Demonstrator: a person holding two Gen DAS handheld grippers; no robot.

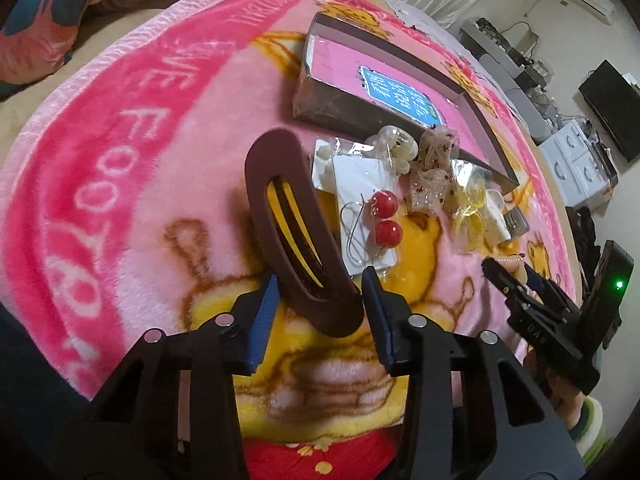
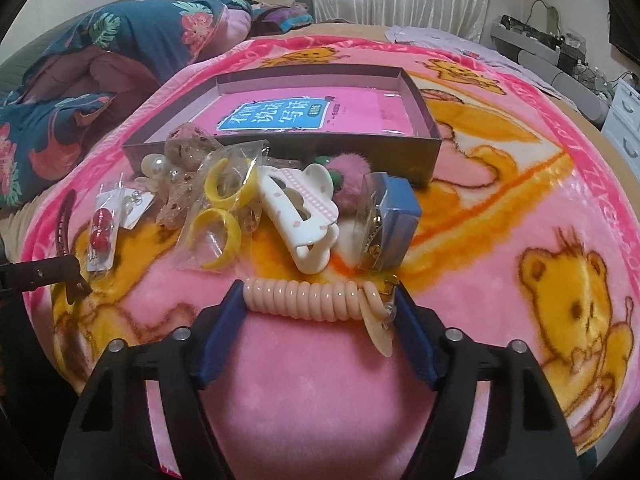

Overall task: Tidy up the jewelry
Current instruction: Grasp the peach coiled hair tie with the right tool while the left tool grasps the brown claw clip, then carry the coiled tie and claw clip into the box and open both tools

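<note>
My left gripper [image 1: 320, 292] is shut on a large brown hair clip [image 1: 296, 224], held just above the blanket. My right gripper [image 2: 320, 304] is shut on a peach spiral hair tie [image 2: 308, 294] stretched between its fingers; it also shows in the left wrist view [image 1: 508, 276]. A pile of accessories lies in front of a shallow grey box [image 2: 420, 104]: red ball earrings on a card [image 1: 384, 216], yellow hoops in a bag [image 2: 222, 216], a white claw clip [image 2: 300, 216], pearl pieces [image 2: 156, 168], a blue boxed item [image 2: 394, 208].
Everything lies on a pink bear-print blanket [image 2: 520, 184] on a bed. The box holds a pink booklet [image 2: 280, 116]. A floral quilt [image 2: 100, 64] is piled at the far left. Drawers and electronics [image 1: 576, 152] stand beyond the bed at the right.
</note>
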